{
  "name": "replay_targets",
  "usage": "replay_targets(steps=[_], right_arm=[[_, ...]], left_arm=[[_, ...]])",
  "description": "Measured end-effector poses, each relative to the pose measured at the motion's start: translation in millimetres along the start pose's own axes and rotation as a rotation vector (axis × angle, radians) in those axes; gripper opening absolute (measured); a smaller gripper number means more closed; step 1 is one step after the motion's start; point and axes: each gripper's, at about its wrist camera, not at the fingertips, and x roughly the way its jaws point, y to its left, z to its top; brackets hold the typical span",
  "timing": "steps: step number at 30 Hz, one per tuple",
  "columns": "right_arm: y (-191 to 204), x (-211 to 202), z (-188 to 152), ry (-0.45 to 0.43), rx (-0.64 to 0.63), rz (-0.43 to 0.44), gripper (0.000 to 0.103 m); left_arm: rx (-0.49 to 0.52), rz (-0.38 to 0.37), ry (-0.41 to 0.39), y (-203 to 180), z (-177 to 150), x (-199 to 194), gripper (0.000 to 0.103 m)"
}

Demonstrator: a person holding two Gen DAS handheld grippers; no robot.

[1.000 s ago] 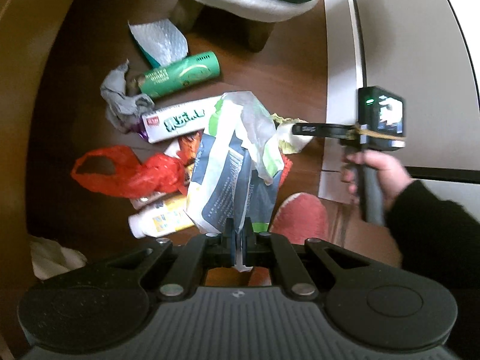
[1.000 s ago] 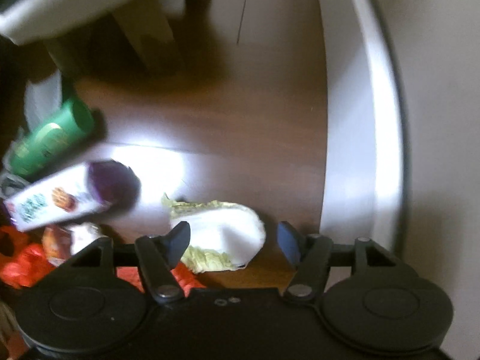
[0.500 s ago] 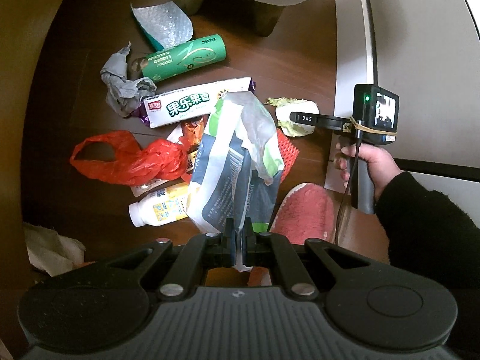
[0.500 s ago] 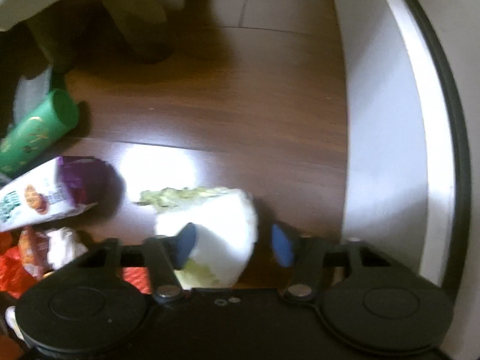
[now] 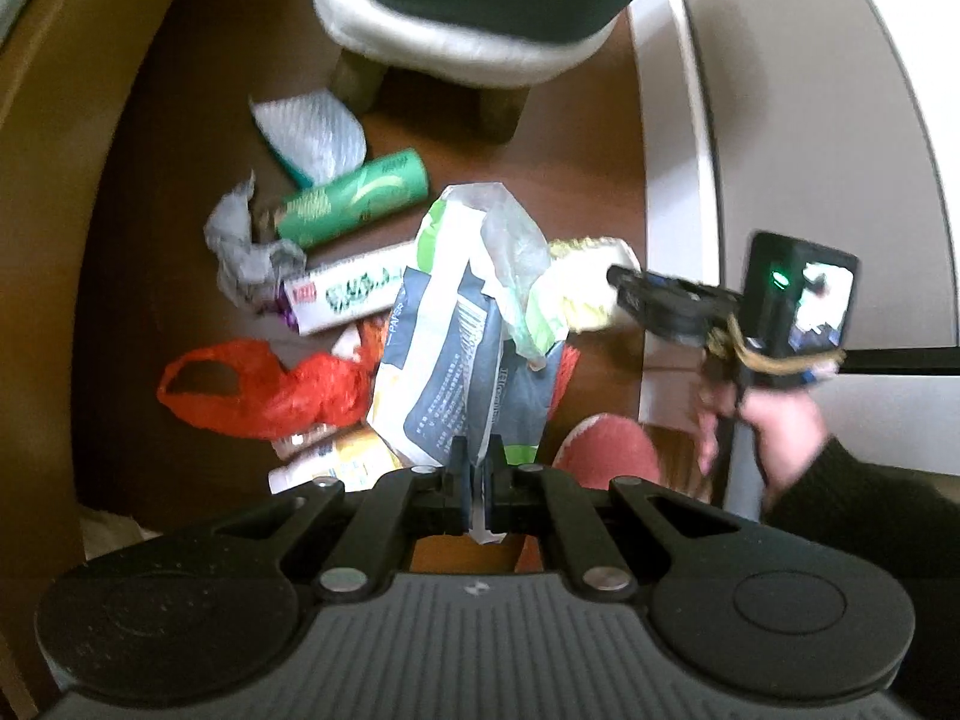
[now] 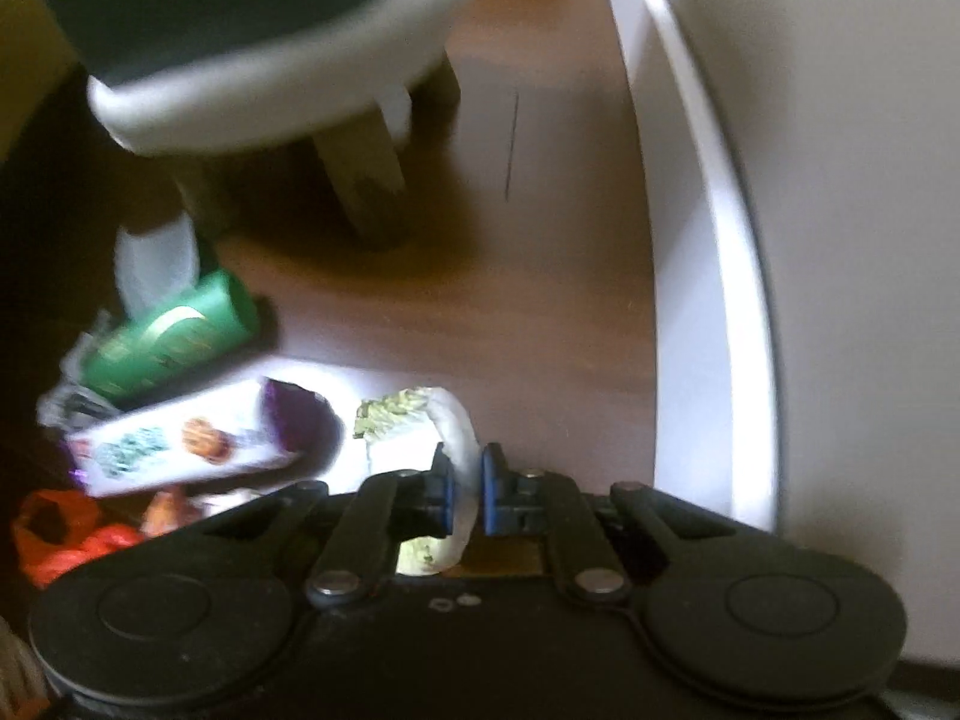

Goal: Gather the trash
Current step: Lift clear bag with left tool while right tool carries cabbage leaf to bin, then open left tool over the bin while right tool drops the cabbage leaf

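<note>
**Two claws, each gripping something**

Both of your claws point steeply down at the wooden floor [image 6: 540,312]. Your left claw [image 5: 478,477] is pinched tight on the lower edge of a white, blue and green plastic bag [image 5: 462,348], which stands up and away from the pads, its open mouth at the far end. Your right hand [image 5: 774,426], in a dark sleeve, holds the right claw [image 6: 462,486] out to the right of that bag, level with the bag's mouth. Its jaws are closing on a pale cabbage leaf [image 6: 420,426]; the white rib sits squarely between the blue pads [image 6: 487,495], and the frilly green edge sticks out ahead and to the left of them.

Beyond and left of your left claw, loose trash lies on the floor: a red plastic bag [image 5: 270,390], a white snack box [image 5: 354,294], a green tube [image 5: 354,204], a crumpled grey wrapper [image 5: 240,246] and a small bottle [image 5: 336,462] half hidden under the held bag. A red slipper [image 5: 606,450] lies just right of the left claw. A stool [image 5: 456,54] stands at the far side.
</note>
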Motion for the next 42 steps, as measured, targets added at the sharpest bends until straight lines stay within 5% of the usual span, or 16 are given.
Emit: replay_targets(steps=[14,20,29,34,42], right_arm=[[43.0,-246.2,81.1,-0.288,-0.006,0.046,0.008],[68.6,-308.2,116.6,-0.398,-0.059,0.009,0.008],[80.0,-322.9,201.9,-0.545,-0.055,-0.042,0.008],[86.1,-295.4,244.7,-0.534,-0.044,-0.067,0.008],[93.7,-244.1,257.7,-0.426,-0.112,-0.086,0.008]], left_arm=[[-0.005,-0.057,-0.350,-8.2,22.6,-124.8,0.003],[0.025,-0.085,-0.458,-18.7,52.4,-196.0,0.004],[0.150,-0.045,-0.587,-46.6,134.7,-262.7,0.004],[0.149,-0.037,-0.558,-57.4,190.4,-245.8,0.004],[0.165,0.056,-0.430,-61.7,241.1,-178.5,0.004]])
